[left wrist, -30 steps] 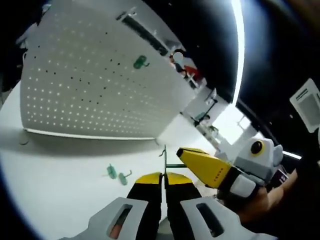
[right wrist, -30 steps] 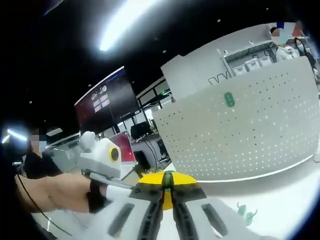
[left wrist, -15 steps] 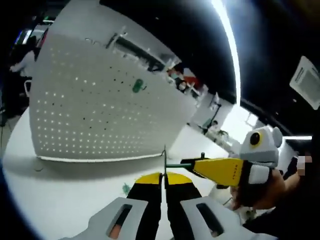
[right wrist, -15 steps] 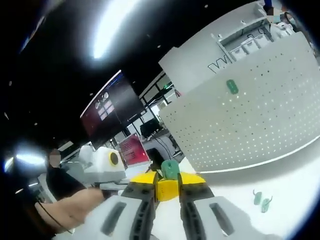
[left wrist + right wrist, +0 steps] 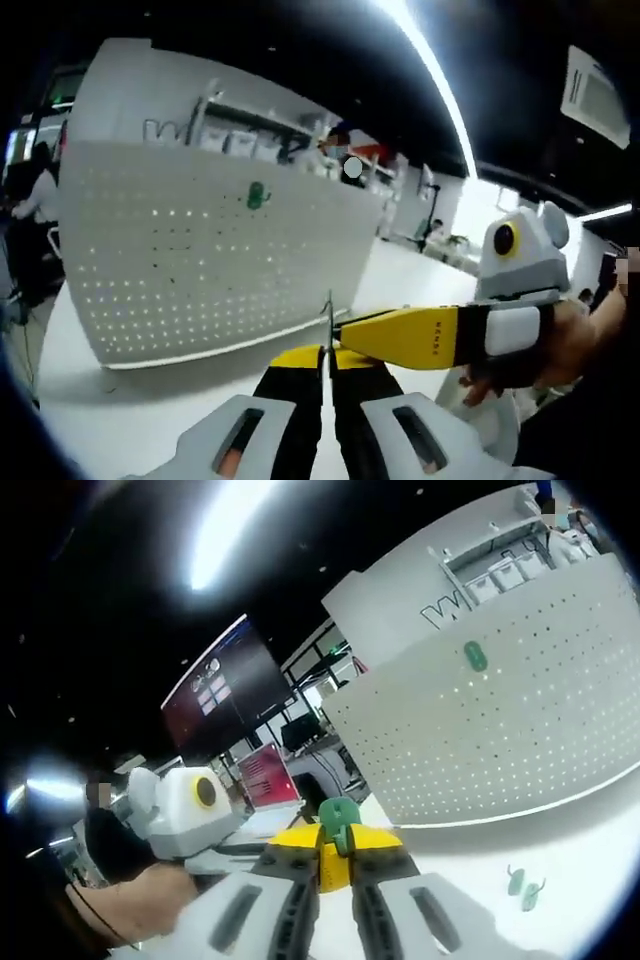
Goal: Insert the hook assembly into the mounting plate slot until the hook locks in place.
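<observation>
Well apart from white pegboard (image 5: 520, 730), green hook (image 5: 338, 818) between right tool (image 5: 334, 852) tips.

White pegboard (image 5: 500, 730), green hook (image 5: 338, 818)

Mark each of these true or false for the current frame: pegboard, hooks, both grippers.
1. A green hook already hangs on the white pegboard. True: one green hook sits high on it.
2. The right gripper is empty. False: it is shut on a green mounting plate.
3. The left gripper is wide open. False: it is shut on a thin metal hook.
4. Spare green pieces lie on the white table in front of the pegboard. True.
5. The pegboard lies flat on the table. False: it stands upright.
</observation>
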Demonstrator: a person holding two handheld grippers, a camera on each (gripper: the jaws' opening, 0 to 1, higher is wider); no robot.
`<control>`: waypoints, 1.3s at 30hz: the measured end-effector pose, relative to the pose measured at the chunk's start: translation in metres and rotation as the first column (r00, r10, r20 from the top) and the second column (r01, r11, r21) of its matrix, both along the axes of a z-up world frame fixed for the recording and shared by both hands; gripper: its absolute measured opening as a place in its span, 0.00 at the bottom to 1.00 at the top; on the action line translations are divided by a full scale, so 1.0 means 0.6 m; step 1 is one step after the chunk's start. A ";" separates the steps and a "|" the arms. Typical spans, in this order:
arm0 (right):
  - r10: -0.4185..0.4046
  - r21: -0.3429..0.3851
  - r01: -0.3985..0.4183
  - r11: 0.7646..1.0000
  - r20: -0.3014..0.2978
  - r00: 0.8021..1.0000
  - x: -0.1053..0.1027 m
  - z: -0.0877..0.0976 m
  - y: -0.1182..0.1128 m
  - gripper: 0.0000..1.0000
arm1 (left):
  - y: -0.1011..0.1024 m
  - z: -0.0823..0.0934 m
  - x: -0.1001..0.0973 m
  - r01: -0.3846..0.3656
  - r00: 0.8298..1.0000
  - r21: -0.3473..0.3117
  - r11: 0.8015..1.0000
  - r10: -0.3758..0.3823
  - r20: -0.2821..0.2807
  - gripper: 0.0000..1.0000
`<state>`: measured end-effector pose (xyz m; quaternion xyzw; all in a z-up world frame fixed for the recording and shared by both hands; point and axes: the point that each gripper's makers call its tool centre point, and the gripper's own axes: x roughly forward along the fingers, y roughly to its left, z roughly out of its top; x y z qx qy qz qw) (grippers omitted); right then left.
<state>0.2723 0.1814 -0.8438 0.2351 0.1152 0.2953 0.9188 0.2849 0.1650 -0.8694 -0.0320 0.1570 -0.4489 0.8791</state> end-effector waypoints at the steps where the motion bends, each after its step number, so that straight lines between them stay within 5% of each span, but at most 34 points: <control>1: -0.007 0.014 0.007 1.000 0.001 1.000 0.001 0.002 -0.001 0.06 | 0.000 0.002 0.001 -0.004 1.000 0.006 1.000 0.004 0.014 0.01; 14: -0.038 0.021 0.038 0.999 0.009 0.999 0.010 -0.001 -0.001 0.00 | 0.005 0.000 0.006 0.000 0.998 0.095 0.996 -0.006 0.065 0.02; 25: -0.002 -0.034 0.002 0.999 -0.002 1.000 0.014 -0.019 0.008 0.00 | 0.014 -0.018 0.008 -0.016 0.998 0.076 0.997 0.012 0.055 0.07; 29: 0.051 -0.062 -0.051 0.997 -0.012 0.999 0.011 -0.024 0.021 0.00 | 0.016 -0.041 0.002 0.017 1.000 0.098 0.995 -0.015 -0.026 0.15; 39: 0.080 -0.099 -0.079 0.992 0.008 0.997 0.014 -0.020 0.015 0.00 | 0.026 -0.047 0.002 -0.002 0.999 0.067 0.998 0.006 -0.049 0.47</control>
